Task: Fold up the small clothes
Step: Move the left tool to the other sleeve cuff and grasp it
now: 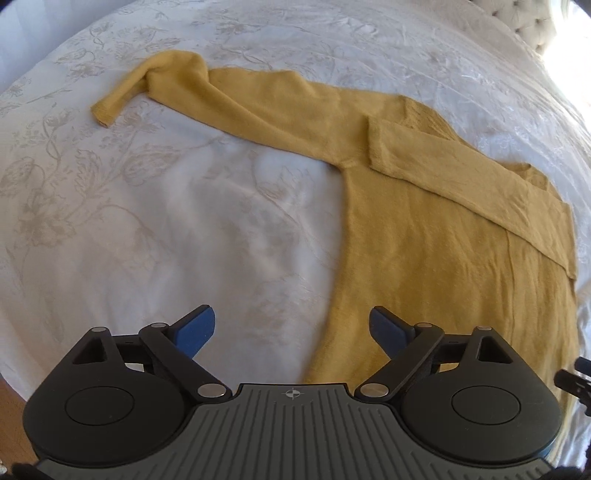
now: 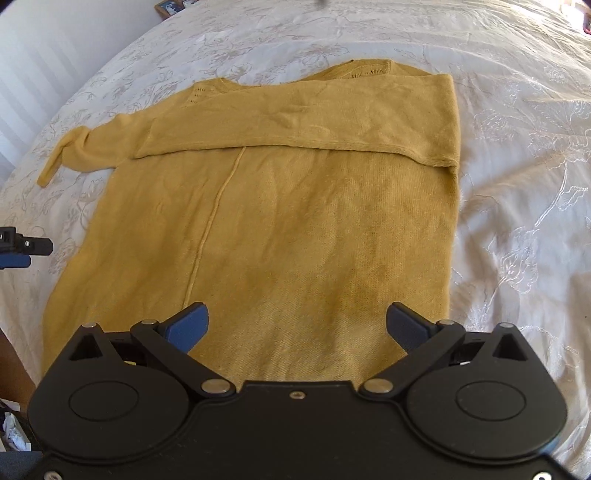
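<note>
A mustard-yellow knit sweater (image 2: 295, 221) lies flat on the white bedspread (image 2: 517, 184). Its right sleeve (image 2: 295, 122) is folded across the chest, ending near the left side. Its left sleeve (image 1: 184, 88) stretches out over the bedspread, with a twisted cuff (image 1: 107, 110). My left gripper (image 1: 291, 328) hovers open above the sweater's lower left edge (image 1: 343, 295), nothing between its blue pads. My right gripper (image 2: 297, 325) is open over the sweater's hem area, holding nothing. The left gripper's tip (image 2: 26, 247) shows at the left edge of the right wrist view.
The white bedspread (image 1: 166, 221) with a pale floral pattern covers the whole bed. A tufted headboard (image 1: 546, 29) sits at the upper right of the left wrist view. A picture frame (image 2: 170, 5) stands beyond the bed. Wooden floor (image 1: 14, 406) shows at the bed's lower left.
</note>
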Tool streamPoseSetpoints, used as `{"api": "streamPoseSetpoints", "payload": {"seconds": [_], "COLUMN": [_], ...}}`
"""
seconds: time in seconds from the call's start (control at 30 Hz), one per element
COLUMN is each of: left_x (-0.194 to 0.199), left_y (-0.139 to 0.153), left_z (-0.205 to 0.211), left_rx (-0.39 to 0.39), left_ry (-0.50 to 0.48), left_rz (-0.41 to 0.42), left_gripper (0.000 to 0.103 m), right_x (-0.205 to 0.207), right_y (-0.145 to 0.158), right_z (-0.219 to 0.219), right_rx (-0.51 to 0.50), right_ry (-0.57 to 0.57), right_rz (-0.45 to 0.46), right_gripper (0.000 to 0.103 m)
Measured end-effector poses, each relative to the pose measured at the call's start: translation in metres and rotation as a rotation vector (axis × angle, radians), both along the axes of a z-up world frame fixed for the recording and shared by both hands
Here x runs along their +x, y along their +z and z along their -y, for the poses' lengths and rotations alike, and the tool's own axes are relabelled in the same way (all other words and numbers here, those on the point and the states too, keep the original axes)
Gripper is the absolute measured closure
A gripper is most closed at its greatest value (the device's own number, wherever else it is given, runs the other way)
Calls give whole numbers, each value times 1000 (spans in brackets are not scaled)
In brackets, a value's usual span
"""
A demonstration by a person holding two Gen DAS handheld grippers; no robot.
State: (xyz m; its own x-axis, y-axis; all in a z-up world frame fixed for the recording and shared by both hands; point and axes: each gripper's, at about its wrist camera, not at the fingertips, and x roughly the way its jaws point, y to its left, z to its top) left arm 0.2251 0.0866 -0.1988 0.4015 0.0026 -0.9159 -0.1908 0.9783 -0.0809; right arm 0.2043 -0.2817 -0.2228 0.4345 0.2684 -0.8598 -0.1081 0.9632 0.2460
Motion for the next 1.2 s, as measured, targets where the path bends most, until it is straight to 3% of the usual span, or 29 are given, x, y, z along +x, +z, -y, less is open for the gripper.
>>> {"api": "streamPoseSetpoints", "payload": {"seconds": [0.2, 0.4, 0.63, 0.9, 1.07, 1.2], "left_x": [32, 72, 107, 126, 136, 144], "left_y": [6, 8, -8, -27, -30, -33], "left_z": [-68, -142, -203, -234, -249, -256], "left_rx": [44, 68, -2, -137, -178, -204], "left_ry": [19, 49, 65, 99, 147, 151], "left_rz": [33, 78, 117, 157, 185, 185], "left_gripper": [12, 12, 12, 13, 33, 36], "right_x": [6, 20, 38, 52, 58, 60], "right_y": [20, 34, 39, 45, 46, 46], "right_z": [-26, -72, -134, -178, -194, -201], "right_rx": [-5, 55, 37, -19, -48, -53], "right_ry": [-106, -208, -208, -160, -140, -135], "right_rz": [23, 29, 21, 2, -8, -11], "right_gripper": [1, 1, 1, 1, 1, 1]}}
